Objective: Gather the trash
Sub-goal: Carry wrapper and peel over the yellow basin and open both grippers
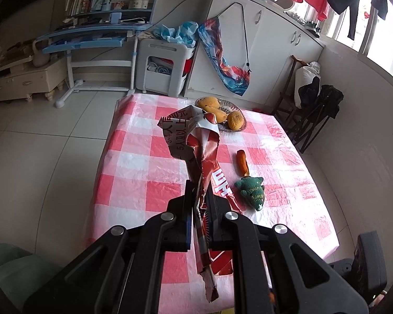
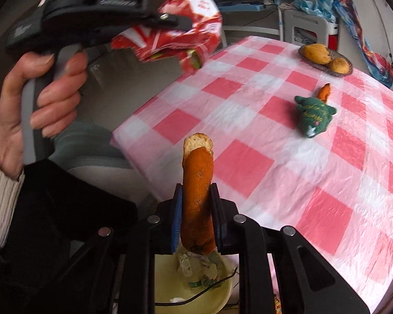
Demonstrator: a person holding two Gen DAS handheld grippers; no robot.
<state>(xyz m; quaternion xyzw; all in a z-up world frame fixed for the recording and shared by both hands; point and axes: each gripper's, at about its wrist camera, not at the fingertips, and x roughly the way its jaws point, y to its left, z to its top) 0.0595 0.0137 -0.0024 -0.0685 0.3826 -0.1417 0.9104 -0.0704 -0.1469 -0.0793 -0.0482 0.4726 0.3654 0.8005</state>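
Observation:
My left gripper [image 1: 198, 186] is shut on a crumpled red and white wrapper [image 1: 194, 136], held up over the near part of the pink checked table [image 1: 144, 157]. In the right wrist view a hand grips that left gripper [image 2: 182, 22] at the upper left, the wrapper [image 2: 196, 7] dangling from it. My right gripper [image 2: 196, 191] is shut on a long strip of orange peel [image 2: 197, 178], upright between the pads, off the table's near edge. Below it sits a pale yellow bin [image 2: 222, 295] with crumpled trash inside. A second peel piece [image 1: 242, 162] lies on the cloth.
A green plush toy [image 1: 251, 189] lies on the table [image 2: 275, 157] next to the loose peel [image 2: 324, 91]. A dish of yellow fruit [image 1: 222, 115] stands at the far edge. Beyond the table are a white cabinet [image 1: 262, 52], a blue desk [image 1: 91, 31] and folded chairs [image 1: 314, 110].

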